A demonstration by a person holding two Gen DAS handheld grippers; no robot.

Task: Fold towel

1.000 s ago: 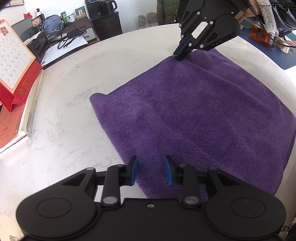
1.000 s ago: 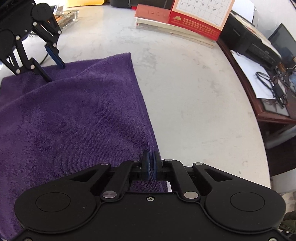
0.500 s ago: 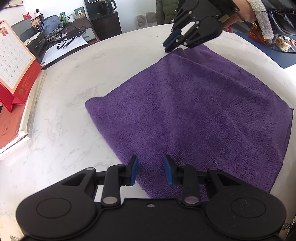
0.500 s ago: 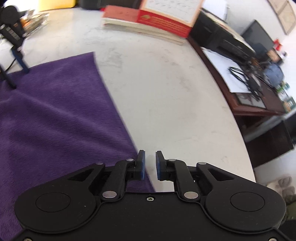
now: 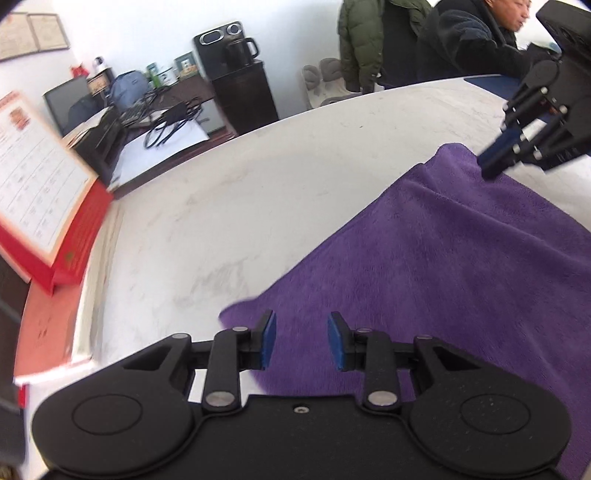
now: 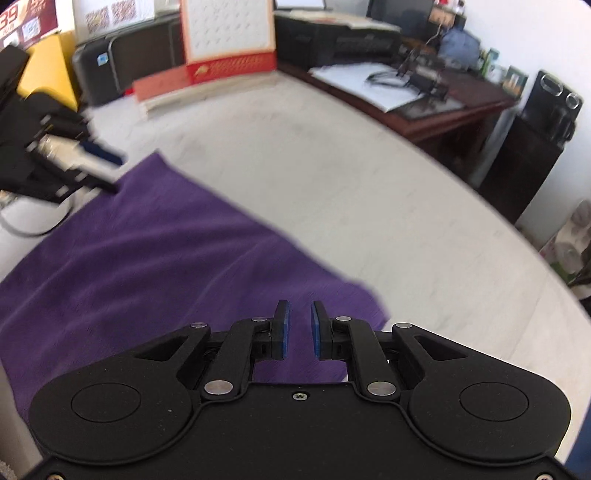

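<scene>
A purple towel (image 5: 461,266) lies flat on the white marble table (image 5: 258,192). My left gripper (image 5: 301,321) hovers over the towel's near corner with its jaws apart and nothing pinched between the blue pads. My right gripper (image 6: 299,310) hangs over the opposite corner of the towel (image 6: 147,258), its jaws a narrow gap apart and empty. Each gripper shows in the other's view: the right gripper (image 5: 495,162) stands just above the far towel corner, and the left gripper (image 6: 107,170), blurred, is at the far left corner.
A red desk calendar (image 5: 40,192) on books stands at the table's left edge, also the calendar (image 6: 229,33) at the far side. A side desk with cables (image 5: 166,125) and a printer (image 6: 332,37) lies beyond. A seated person (image 5: 472,40) is at the back right.
The right gripper let go of the towel corner, its jaws parting a little, and rolled. Both grippers shifted sideways over the towel's corners. The towel stays flat.
</scene>
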